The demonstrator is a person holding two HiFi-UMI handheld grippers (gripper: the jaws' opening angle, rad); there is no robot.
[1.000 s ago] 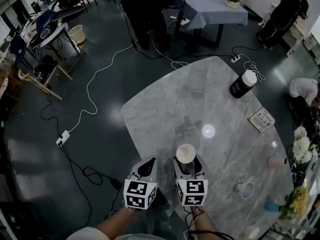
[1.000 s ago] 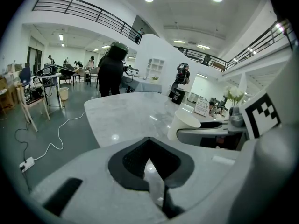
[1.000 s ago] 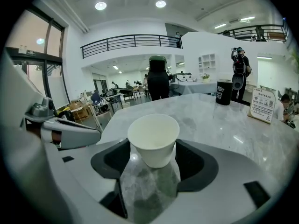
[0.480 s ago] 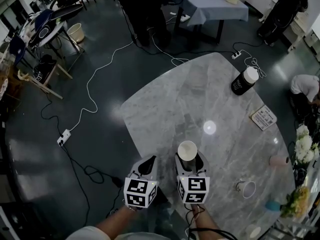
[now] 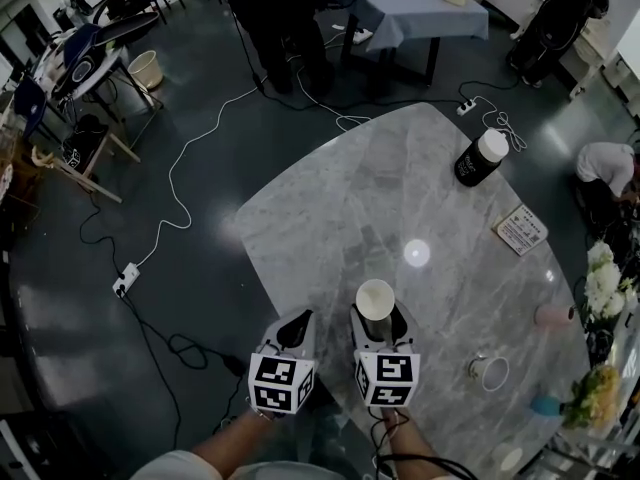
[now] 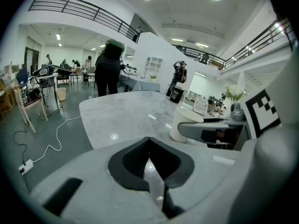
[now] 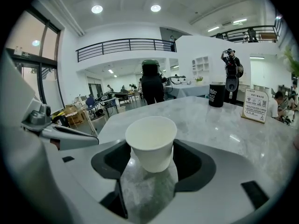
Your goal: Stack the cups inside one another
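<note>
Head view: nothing nested yet, by the look. Your right gripper [image 5: 378, 320] carries a white paper cup [image 5: 375, 296] upright. A pink cup [image 5: 553, 315] and a white cup [image 5: 489, 371] wait well apart at 3–4 o'clock on the desk [image 5: 340, 198].

Left gripper view: left gripper [image 6: 148, 141] jaws pressed together, empty; paper cup at 2 o'clock.

Right gripper view: jaws pinch the paper cup's lower wall.
</note>
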